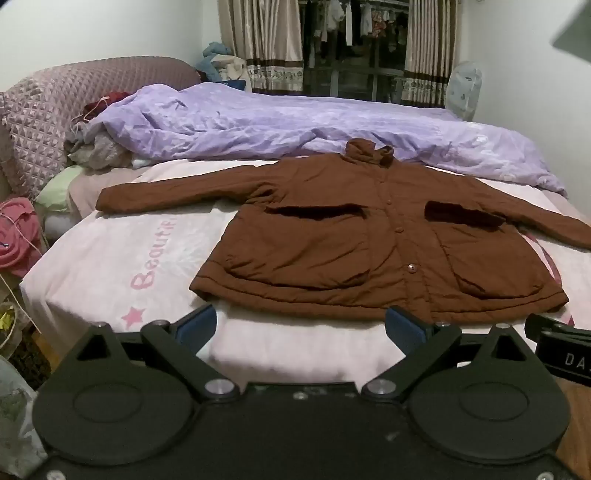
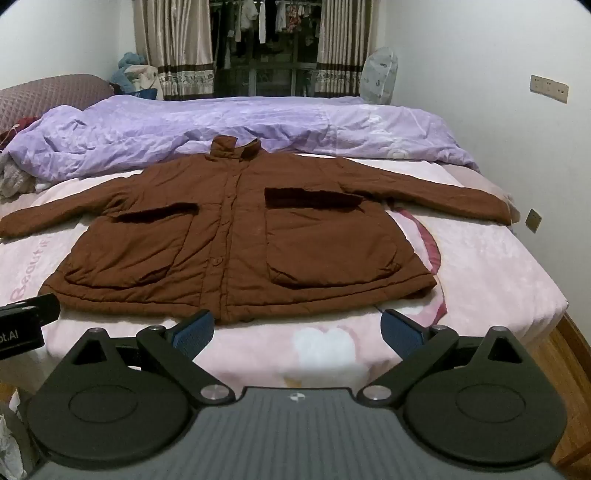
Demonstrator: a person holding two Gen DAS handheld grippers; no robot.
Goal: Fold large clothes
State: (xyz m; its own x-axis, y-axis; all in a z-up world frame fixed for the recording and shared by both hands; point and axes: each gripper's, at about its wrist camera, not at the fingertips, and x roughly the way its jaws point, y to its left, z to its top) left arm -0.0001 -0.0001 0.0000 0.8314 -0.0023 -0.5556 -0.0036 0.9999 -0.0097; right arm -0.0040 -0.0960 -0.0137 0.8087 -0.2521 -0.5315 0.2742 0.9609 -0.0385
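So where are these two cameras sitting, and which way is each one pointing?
Left wrist view: sits on the left hand-held gripper, open, looking across the bed at the brown jacket; the other gripper's edge shows at its right.
Right wrist view: sits on the right hand-held gripper, open, facing the same jacket from further right; the other gripper's edge shows at its left.
Both share: jacket, purple duvet, curtains.

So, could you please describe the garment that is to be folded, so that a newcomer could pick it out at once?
Start at the bed with the pink sheet and the crumpled purple duvet along its far side. On the sheet in front of that duvet lies the brown jacket, flat, front up, sleeves spread. It is the only brown thing there, with buttons and two big patch pockets.
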